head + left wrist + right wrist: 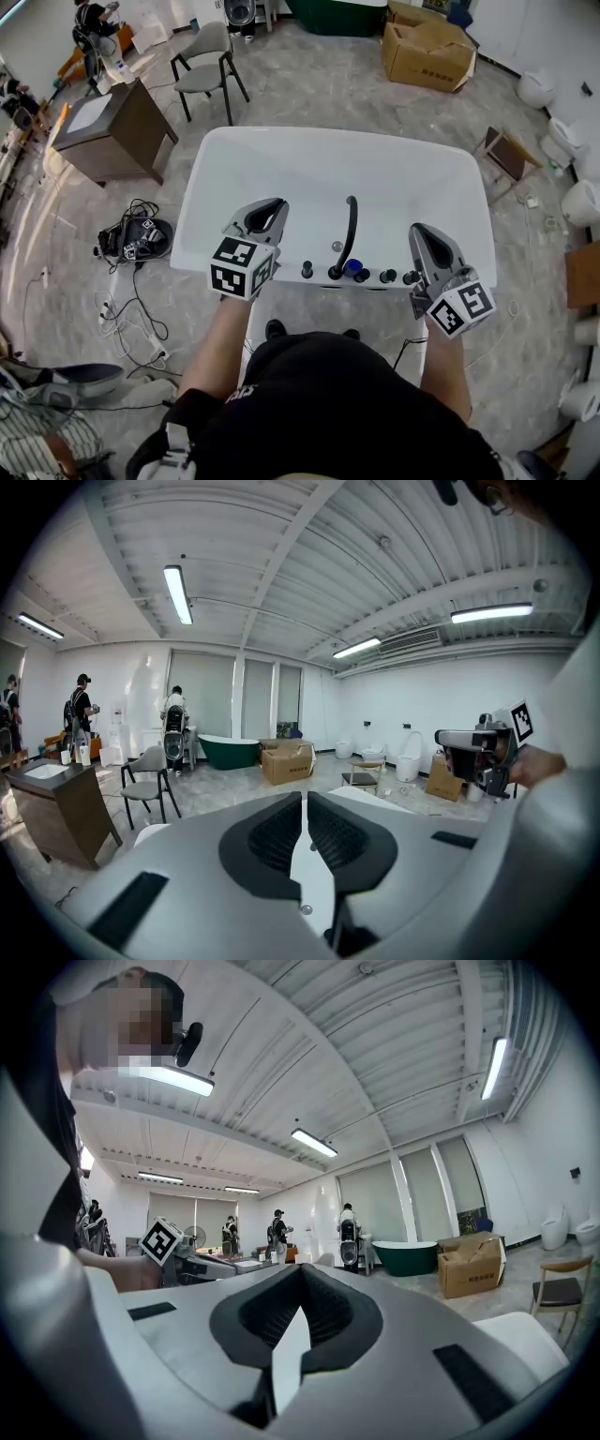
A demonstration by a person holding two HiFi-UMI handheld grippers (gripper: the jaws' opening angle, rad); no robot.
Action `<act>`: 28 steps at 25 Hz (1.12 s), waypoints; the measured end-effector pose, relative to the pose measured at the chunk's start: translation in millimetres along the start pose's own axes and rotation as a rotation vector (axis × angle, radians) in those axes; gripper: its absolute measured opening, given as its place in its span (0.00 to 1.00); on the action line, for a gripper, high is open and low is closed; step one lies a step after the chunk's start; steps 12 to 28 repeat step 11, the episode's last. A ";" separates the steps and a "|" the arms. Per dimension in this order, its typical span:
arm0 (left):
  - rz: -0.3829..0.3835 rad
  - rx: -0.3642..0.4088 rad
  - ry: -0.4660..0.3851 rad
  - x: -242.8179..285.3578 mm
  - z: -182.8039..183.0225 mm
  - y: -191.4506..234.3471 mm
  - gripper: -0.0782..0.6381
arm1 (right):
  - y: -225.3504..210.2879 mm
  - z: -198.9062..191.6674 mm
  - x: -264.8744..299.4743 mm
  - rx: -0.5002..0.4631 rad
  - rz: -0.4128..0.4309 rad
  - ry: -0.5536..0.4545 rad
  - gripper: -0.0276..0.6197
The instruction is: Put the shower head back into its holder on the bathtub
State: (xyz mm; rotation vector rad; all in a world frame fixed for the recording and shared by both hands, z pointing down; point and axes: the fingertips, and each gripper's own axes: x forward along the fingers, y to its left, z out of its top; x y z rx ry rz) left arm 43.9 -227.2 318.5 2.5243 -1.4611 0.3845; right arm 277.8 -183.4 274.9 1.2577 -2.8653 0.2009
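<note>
The white bathtub (pixel 281 155) lies in front of me in the head view. On its near rim a black curved shower head (pixel 349 232) stands up from a row of black fittings, with a blue part (pixel 354 267) beside its foot. My left gripper (pixel 272 208) hovers over the tub's near left side, jaws together and empty. To the right of the fittings, my right gripper (pixel 418 231) is shut on nothing. Neither touches the shower head. The left gripper (pixel 305 797) and the right gripper (pixel 302 1269) views look out level across the room, with nothing between the pads.
Behind the tub stand a grey chair (pixel 211 61), a cardboard box (pixel 427 52) and a wooden cabinet (pixel 112 127). Cables and a device (pixel 131 239) lie on the floor to the left. White toilets (pixel 581 202) line the right wall. People stand far back at the left.
</note>
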 end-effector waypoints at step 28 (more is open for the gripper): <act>-0.005 -0.006 0.019 -5.5 -9.0 0.6 0.16 | 5.9 -4.2 -0.9 0.029 -0.001 -0.003 0.06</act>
